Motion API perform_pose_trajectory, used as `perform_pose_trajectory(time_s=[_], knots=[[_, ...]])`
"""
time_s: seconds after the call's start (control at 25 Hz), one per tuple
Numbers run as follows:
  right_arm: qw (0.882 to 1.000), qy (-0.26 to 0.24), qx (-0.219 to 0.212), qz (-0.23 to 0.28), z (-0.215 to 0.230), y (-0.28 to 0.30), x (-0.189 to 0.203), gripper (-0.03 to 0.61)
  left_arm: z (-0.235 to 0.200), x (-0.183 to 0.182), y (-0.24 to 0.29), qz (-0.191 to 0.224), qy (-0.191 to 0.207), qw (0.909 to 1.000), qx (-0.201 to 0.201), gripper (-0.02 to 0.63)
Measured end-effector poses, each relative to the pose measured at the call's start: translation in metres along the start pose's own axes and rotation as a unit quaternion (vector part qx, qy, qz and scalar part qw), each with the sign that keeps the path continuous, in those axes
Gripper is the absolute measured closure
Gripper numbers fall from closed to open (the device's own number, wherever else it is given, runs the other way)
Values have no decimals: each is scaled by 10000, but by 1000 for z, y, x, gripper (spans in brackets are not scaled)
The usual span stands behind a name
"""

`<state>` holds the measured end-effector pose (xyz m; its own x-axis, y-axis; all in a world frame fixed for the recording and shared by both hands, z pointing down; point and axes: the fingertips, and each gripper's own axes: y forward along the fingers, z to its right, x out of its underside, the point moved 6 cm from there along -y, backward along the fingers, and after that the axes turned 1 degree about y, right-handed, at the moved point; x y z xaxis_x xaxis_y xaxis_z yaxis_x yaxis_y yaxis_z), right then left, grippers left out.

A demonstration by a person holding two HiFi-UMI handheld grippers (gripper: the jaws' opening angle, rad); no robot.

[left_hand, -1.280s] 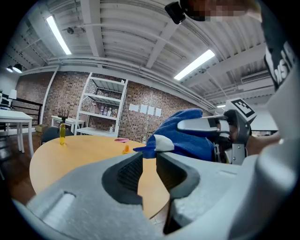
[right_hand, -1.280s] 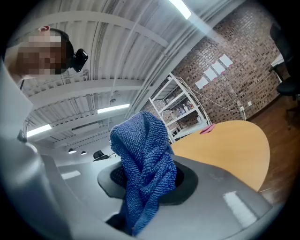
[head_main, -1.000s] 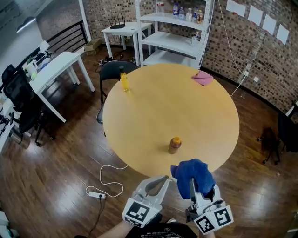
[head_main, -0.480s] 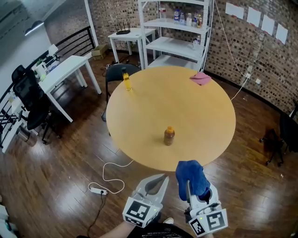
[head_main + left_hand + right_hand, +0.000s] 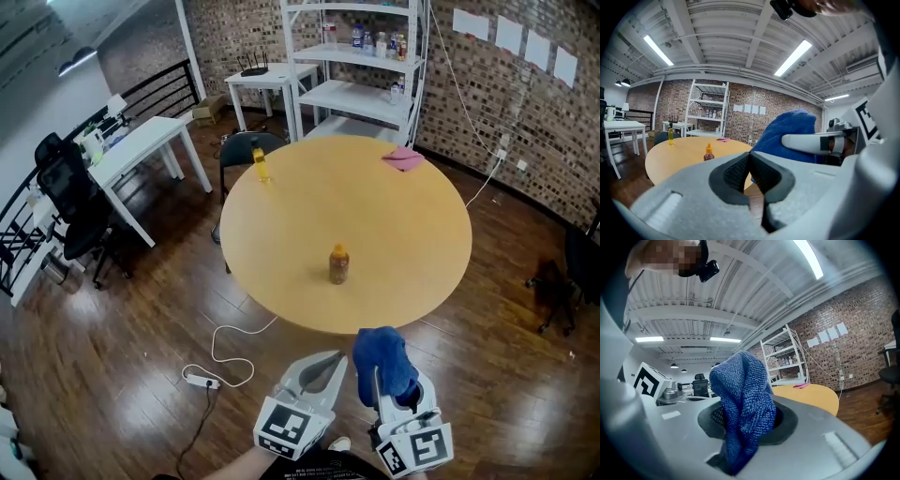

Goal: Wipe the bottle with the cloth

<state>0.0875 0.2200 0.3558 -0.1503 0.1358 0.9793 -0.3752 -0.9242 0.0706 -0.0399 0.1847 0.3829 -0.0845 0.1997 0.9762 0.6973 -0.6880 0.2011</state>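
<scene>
Round wooden surface [image 5: 281, 234] mid-frame | brown bottle [image 5: 338, 264] upright near its centre, untouched | right gripper [image 5: 379, 378] fingers pinching blue cloth [image 5: 384, 349], lower centre | left gripper [image 5: 339, 356] fingers pressed together, empty | step: approach, wiping not begun | next: reach in, open left to steady bottle

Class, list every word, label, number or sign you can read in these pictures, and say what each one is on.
None can be read.
Left marker cube, right marker cube: black-and-white square patterns, no words.
Wall sheets: too small to read.
Shelf bottles: labels too small.
Brown bottle: no print can be made out.
</scene>
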Motion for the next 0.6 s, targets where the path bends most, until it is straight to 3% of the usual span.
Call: perform_pose_trajectory(time_s=[0.6], knots=[[9999,-128,-11,-18,-5,6,2,474,-5,-1,0,-50,-9,10000,-32,612]])
